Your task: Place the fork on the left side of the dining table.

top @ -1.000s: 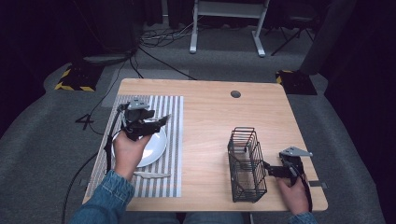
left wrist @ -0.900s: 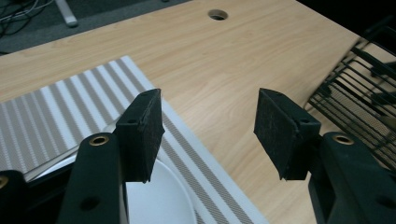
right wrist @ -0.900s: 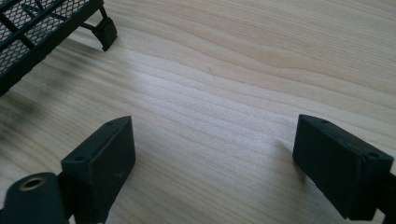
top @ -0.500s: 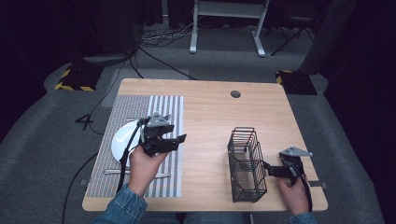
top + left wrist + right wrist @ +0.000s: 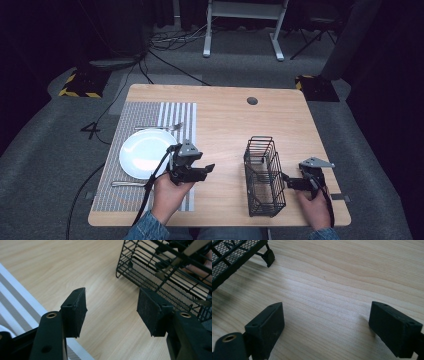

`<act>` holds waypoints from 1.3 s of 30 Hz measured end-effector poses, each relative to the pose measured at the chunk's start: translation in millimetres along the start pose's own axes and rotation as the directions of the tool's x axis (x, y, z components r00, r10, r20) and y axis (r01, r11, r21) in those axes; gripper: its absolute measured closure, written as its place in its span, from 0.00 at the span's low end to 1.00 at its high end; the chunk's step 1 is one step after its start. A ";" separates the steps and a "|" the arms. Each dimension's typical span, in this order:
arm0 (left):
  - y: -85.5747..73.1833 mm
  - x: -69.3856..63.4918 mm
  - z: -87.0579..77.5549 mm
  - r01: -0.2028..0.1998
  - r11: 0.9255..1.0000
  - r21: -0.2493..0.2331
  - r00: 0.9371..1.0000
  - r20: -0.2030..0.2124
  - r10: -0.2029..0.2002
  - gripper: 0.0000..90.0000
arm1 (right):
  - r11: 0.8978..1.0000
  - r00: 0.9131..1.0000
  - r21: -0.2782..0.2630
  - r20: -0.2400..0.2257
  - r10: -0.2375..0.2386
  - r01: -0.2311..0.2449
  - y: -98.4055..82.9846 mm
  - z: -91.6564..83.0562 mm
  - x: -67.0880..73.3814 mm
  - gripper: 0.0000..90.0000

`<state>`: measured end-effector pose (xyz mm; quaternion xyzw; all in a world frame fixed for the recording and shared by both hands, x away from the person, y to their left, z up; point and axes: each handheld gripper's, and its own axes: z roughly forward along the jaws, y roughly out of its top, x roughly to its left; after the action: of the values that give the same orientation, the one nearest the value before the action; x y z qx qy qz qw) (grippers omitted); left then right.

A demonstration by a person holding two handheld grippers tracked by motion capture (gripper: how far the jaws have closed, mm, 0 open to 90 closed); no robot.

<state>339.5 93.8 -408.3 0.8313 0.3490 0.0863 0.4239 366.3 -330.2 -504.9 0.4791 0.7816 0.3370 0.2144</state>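
Right now I am watching from the high view, where the left gripper point(image 5: 194, 170) is hovering over the wooden table point(image 5: 225, 120), just off the right edge of the striped placemat point(image 5: 150, 112). Its jaws are pointing across toward the black wire basket point(image 5: 264, 175), which is standing on the right part of the table, well apart from it. That view is also giving me the white plate point(image 5: 145, 152) on the placemat, a fork point(image 5: 160, 128) lying beyond the plate and a knife point(image 5: 127, 183) lying on its near side.

Looking along the left gripper's own jaws, I am getting what the high view cannot: the two pads are standing apart with nothing between them, bare wood showing in the gap. The basket's mesh floor and wire wall are filling the upper right corner there, and a strip of the placemat is running along the lower left.

The right gripper point(image 5: 292, 181) is sitting close beside the basket's right wall in the high view, though I cannot tell from there whether it is touching. In the right gripper view its jaws are spread wide and empty over bare wood, with one basket foot point(image 5: 269, 257) resting on the table at the upper left.
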 end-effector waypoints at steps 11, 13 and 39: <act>-21.3 -13.4 27.5 -0.018 0.999 0.041 1.000 0.008 0.017 0.44 | 1.000 1.000 0.000 0.000 0.000 0.000 0.0 0.0 0.0 0.14; -25.4 -17.2 34.6 -0.031 0.997 0.072 1.000 0.003 0.031 0.44 | 1.000 1.000 0.000 0.000 0.000 0.000 0.0 0.0 0.0 0.14; -47.4 -52.3 91.4 -0.103 0.981 0.165 0.995 0.014 0.102 0.42 | 1.000 1.000 0.000 0.000 0.000 0.000 0.0 0.0 0.0 0.14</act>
<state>316.7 19.6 -493.8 0.8807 0.3107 0.0763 0.3492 366.3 -330.2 -504.9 0.4791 0.7816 0.3370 0.2144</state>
